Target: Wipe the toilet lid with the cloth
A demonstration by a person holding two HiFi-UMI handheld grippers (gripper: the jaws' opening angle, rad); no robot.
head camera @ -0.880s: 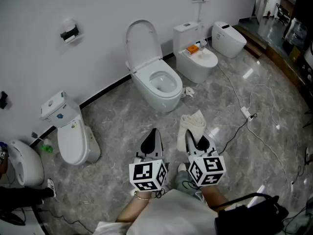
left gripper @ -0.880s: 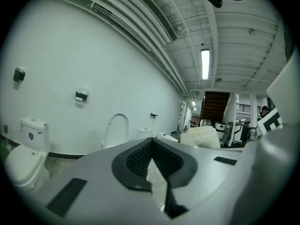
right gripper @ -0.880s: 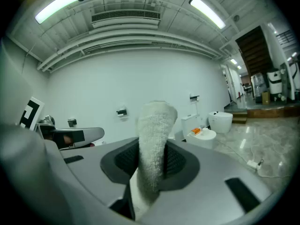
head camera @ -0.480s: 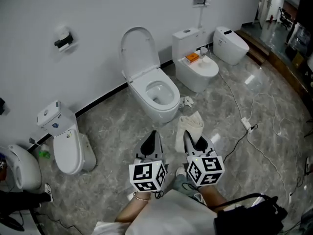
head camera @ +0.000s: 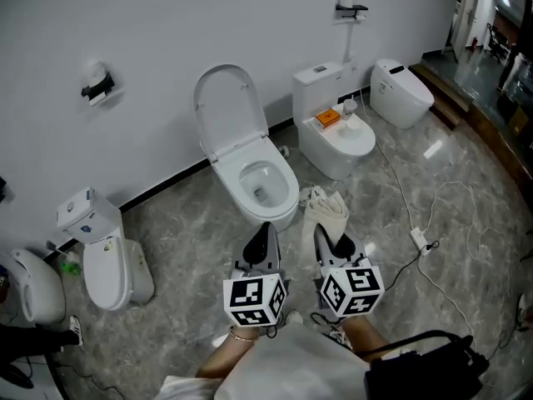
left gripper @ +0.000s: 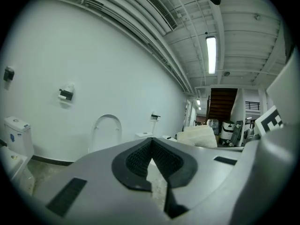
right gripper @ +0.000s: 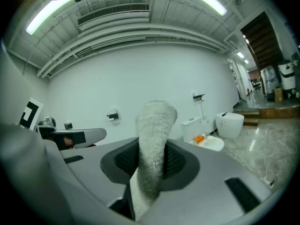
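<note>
A white toilet (head camera: pixel 252 182) stands against the wall with its lid (head camera: pixel 227 107) raised upright; the same lid (left gripper: pixel 105 132) shows small in the left gripper view. My right gripper (head camera: pixel 326 233) is shut on a folded white cloth (head camera: pixel 326 210), which rises between the pads as a cloth (right gripper: pixel 153 149) in the right gripper view. My left gripper (head camera: pixel 261 238) hangs beside it, shut with nothing between the pads. Both grippers are held just in front of the bowl, short of touching it.
A second white toilet (head camera: pixel 337 127) with an orange item on its closed lid stands to the right, a third (head camera: pixel 403 92) farther right. A small toilet (head camera: pixel 104 248) is at left. Cables and a power strip (head camera: pixel 419 239) lie on the marble floor. Paper holder (head camera: pixel 97 87) on the wall.
The view has shifted closer to the open toilet, which now sits lower and more central. Both grippers keep their pose, the right one still holding the cloth.
</note>
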